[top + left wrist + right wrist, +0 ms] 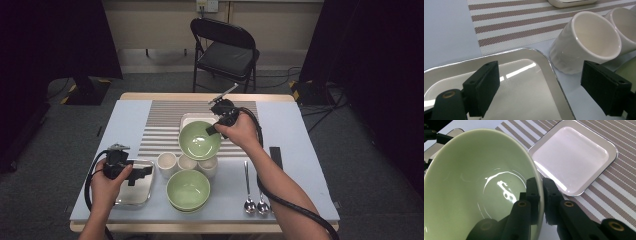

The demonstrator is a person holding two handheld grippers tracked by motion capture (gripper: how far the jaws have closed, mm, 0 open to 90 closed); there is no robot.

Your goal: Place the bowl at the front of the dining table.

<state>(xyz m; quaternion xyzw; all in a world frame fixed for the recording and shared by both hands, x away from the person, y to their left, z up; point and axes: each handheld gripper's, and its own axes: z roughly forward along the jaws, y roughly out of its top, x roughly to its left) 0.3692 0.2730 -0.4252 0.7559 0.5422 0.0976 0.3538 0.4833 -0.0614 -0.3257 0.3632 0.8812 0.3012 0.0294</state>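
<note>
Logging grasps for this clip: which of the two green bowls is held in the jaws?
The farther green bowl, lifted and tilted above the striped mat beside the white square plate; the right gripper clamps its rim. The other green bowl sits flat at the table's near edge, untouched.

No text, label, brand, number or sign can be read anywhere here. The green bowl [474, 185], the white square plate [574, 155], the cups and the metal tray carry no markings. At the top centre of the high view, a small wall plate [207, 5] perhaps bears something, but it is too small to tell.
</note>
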